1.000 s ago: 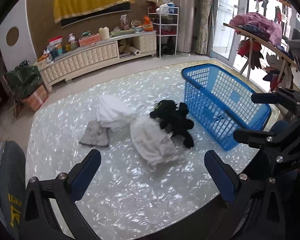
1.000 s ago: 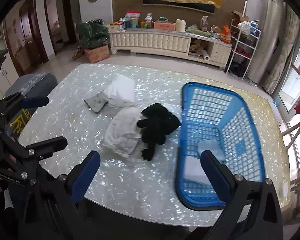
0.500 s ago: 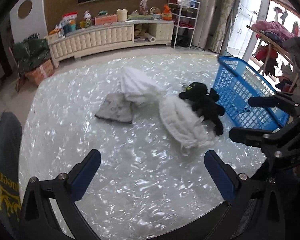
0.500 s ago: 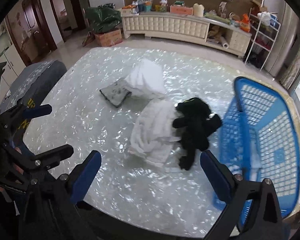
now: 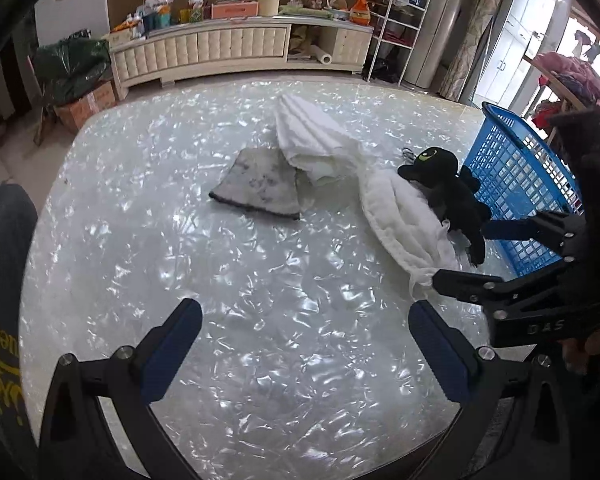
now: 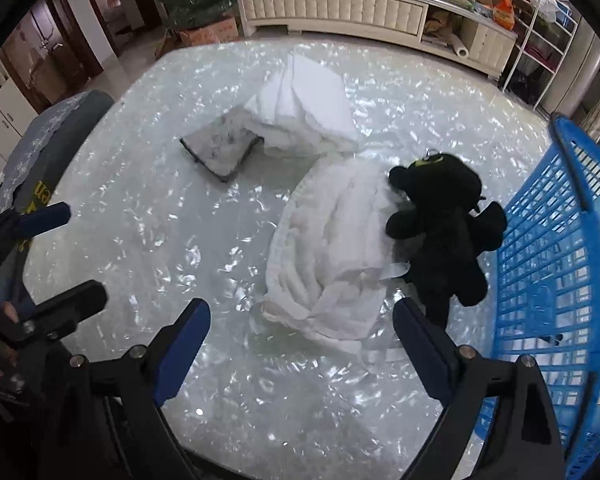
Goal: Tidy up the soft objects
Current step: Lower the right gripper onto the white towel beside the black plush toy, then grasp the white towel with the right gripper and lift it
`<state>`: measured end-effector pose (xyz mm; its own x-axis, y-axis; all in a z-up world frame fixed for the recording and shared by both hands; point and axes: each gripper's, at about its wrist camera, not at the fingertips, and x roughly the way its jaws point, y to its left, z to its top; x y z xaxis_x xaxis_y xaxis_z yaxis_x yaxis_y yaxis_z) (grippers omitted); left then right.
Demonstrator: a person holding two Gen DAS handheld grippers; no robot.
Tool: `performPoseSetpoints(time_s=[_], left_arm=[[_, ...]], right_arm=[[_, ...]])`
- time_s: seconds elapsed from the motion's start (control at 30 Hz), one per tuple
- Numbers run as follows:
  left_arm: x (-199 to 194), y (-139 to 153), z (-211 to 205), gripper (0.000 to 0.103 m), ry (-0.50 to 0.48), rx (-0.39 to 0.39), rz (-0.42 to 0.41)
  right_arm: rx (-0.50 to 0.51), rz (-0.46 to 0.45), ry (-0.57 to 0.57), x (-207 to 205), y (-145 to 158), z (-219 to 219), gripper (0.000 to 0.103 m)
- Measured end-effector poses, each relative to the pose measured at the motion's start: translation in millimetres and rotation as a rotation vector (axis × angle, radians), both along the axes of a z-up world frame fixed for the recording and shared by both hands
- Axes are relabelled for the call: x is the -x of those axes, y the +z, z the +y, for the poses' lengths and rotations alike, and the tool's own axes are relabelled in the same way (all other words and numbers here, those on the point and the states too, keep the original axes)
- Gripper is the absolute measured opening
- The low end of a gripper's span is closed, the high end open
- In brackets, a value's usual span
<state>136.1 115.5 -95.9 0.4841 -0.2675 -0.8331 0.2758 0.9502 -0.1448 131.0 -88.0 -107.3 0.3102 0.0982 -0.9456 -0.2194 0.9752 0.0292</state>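
R gripper (image 6: 302, 328) closing, above white towel (image 6: 332, 248)

Glossy pearly table (image 5: 260, 300); fuzzy black plush toy (image 6: 444, 240); blue plastic basket (image 6: 560, 240).

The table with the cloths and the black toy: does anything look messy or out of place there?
Yes. A crumpled white cloth lies unfolded with the black plush toy sprawled against it beside the blue basket, not in it. A grey cloth lies half under another white bundle.
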Motion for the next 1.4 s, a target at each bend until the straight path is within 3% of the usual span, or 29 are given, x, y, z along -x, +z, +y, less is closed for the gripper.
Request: performPoseSetpoints(time_s=[0.37,0.5,0.77,0.83,0.9,1.2,1.4], left_arm=[[-6,-14,-1,0.103,0.001,-0.022,0.033],[-5,-17,-2,0.103,0.008,-0.038,0.033],[-4,-18,-1,0.103,0.002,-0.023,0.043],[-4,-18,0,0.103,0.005,-0.023,0.043],[-4,-18,0,0.103,0.008,-0.019,0.046],[-4,-22,-6,0.103,-0.011,-0.026,0.059],[-5,-24,-8,0.103,-0.011,-0.044,0.058]], right_arm=[[0.050,0.047,-0.046,-21,-37,1,0.084],[0.091,0.066,-0.050,-28,-51,6,0.075],[0.108,0.049,-0.042,-33,-65,3,0.069],[0.105,0.041,-0.046,-33,-65,2,0.063],[0.106,0.034,-0.057,-32,-63,-1,0.049],[0.040,0.026,-0.078,-22,-54,-19,0.035],[-0.011,-0.032,-0.084,-13,-27,-24,0.032]])
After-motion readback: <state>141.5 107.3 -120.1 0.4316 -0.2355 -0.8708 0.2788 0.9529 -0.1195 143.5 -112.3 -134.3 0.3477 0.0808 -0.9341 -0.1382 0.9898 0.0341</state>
